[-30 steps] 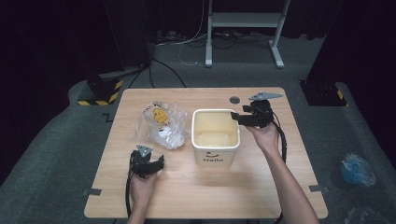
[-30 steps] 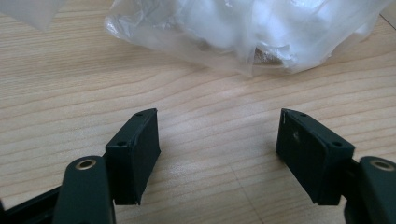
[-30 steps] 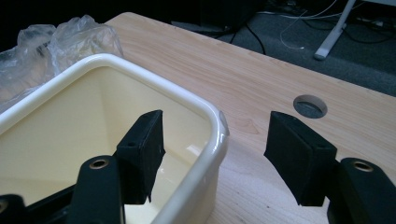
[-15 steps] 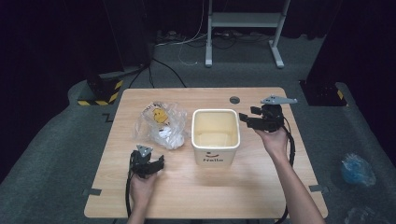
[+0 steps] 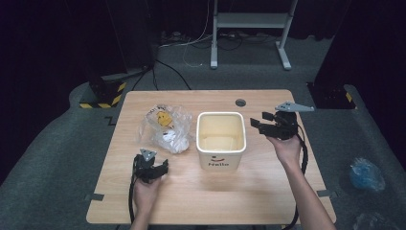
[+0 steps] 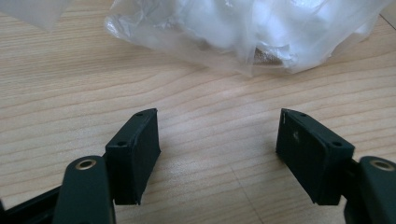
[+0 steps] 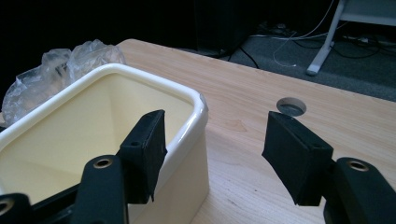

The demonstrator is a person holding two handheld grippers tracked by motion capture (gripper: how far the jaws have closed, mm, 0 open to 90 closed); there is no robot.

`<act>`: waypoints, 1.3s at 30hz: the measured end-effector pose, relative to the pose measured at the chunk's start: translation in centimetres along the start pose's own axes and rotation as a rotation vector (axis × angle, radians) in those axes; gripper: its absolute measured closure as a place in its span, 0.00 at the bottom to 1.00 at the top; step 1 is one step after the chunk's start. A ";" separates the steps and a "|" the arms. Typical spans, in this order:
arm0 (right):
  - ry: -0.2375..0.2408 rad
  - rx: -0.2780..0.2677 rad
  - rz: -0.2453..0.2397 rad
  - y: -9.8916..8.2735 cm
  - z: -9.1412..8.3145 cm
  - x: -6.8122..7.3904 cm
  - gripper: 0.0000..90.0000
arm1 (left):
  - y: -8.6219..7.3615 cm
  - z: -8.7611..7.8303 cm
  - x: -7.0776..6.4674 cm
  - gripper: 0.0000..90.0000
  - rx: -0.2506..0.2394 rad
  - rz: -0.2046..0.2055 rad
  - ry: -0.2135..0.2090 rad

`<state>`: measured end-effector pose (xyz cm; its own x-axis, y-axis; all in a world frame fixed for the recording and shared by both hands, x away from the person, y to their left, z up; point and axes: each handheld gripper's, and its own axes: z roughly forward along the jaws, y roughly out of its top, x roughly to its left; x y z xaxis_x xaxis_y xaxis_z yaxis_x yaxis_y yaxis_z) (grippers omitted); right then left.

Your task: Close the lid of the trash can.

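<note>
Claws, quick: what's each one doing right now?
Left claw: open, empty, near the bag.
Right claw: open, empty, by the bin rim.

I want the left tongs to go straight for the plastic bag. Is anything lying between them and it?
Nothing visible does. The left tongs stand open and empty, with bare wooden table between their tips and the crumpled plastic bag just ahead. The cream bin stands off to the side.

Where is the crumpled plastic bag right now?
In the high view the plastic bag lies on the table's left half, directly left of the cream bin and just beyond the left hand-held gripper.
</note>
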<state>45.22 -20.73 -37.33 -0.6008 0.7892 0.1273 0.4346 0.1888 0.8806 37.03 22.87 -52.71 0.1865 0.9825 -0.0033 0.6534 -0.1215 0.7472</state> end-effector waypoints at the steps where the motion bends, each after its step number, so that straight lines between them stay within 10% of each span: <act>1: -0.002 0.001 0.003 -0.1 -0.2 -0.1 0.43 | 0.0 0.0 0.0 0.33 0.000 0.000 0.000; 39: -0.007 -0.035 0.060 -4.2 -3.8 -1.3 0.44 | 0.0 0.0 0.0 0.33 0.000 0.001 0.001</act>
<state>41.62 -24.81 -39.45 -0.5698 0.8024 0.1773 0.4459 0.1206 0.8869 37.03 22.88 -52.70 0.1867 0.9824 -0.0020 0.6534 -0.1226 0.7470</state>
